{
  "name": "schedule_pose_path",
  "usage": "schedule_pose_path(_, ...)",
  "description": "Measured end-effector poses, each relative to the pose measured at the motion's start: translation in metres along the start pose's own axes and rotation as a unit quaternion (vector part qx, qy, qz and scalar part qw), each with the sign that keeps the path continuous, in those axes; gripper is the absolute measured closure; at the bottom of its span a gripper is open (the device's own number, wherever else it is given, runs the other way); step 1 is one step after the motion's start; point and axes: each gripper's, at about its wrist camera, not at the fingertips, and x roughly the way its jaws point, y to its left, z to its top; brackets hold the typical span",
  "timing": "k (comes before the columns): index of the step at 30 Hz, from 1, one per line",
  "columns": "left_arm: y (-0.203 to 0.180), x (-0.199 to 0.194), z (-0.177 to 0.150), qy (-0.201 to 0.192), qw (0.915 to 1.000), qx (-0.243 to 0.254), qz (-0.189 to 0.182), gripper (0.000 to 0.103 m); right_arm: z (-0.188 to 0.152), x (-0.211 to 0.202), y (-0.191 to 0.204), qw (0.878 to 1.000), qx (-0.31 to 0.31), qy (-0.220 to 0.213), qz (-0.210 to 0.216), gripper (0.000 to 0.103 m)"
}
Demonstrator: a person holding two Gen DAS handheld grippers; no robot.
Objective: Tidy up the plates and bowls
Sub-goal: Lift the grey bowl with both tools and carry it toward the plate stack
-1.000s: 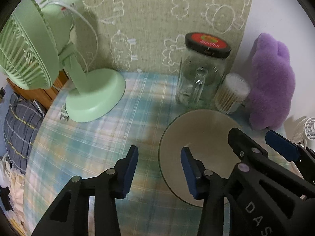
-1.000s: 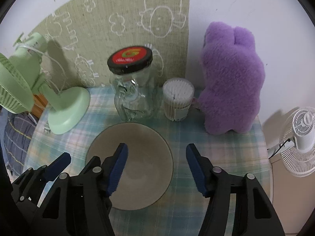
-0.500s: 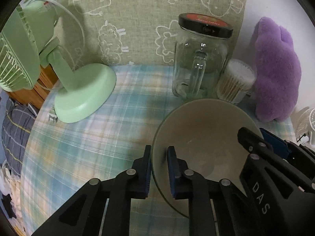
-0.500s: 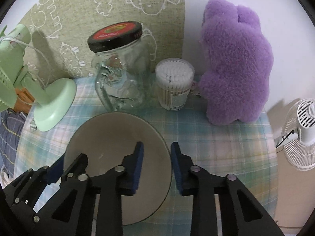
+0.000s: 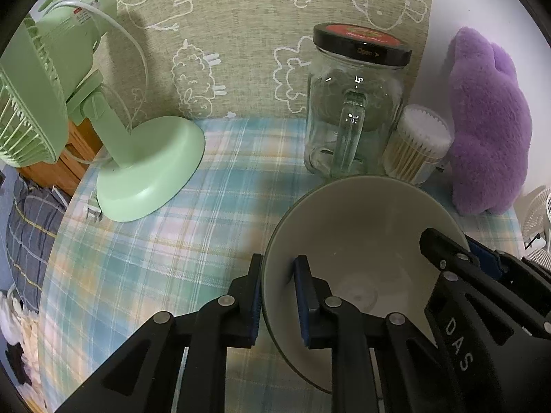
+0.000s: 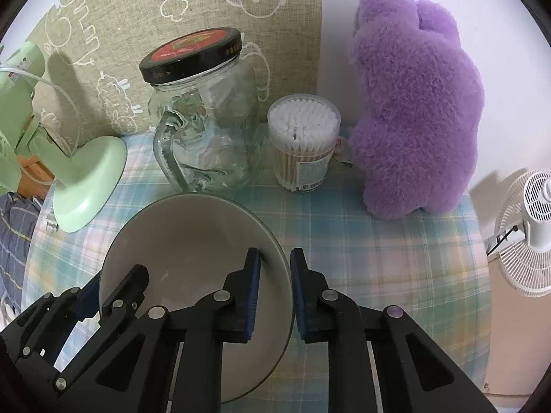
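**Both grippers clamp one bowl by opposite rims**

Left wrist view: the left gripper (image 5: 277, 296) is closed on the left rim of the grey bowl (image 5: 365, 237), one blue pad outside the wall and one inside. The bowl sits at the near right of the counter (image 5: 155, 258), which wears a pale plaid cloth. At the bowl's right side the right gripper (image 5: 478, 261) reaches in, its black frame over the rim; from here I cannot tell how tightly it grips. Far beyond the bowl stands a glass jar (image 5: 351, 110) with a handle and a black lid, with a tub of cotton swabs (image 5: 420, 144) just beside it on the right. A purple plush toy (image 5: 489, 124) stands at the far right, and a green desk fan (image 5: 103, 110) at the far left.

Right wrist view: the right gripper (image 6: 274, 296) pinches the bowl's (image 6: 186, 241) right rim between its blue pads. The left gripper (image 6: 103, 285) holds the opposite rim at the near left. The jar (image 6: 203, 117), swab tub (image 6: 303, 144) and plush toy (image 6: 416, 103) line the far edge of the counter (image 6: 378, 258). A white fan (image 6: 530, 230) stands off the counter at the right.
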Motion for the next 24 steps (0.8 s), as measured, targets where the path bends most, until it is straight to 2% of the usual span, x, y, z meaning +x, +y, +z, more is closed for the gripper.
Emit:
schedule_pose_path(12, -0.005, -0.031, -0.007, -0.005, 0.9999, 0.015, 0.001, 0.088, -0.008, -0.027, -0.005, 1.000, 0.010, 0.002, 0.002, 0.082)
schedule_pose_path(24, 0.000, -0.086, -0.019, -0.028, 0.9995, 0.014, -0.008, 0.088, -0.020, -0.084, 0.001, 1.000, 0.015, -0.021, -0.002, 0.082)
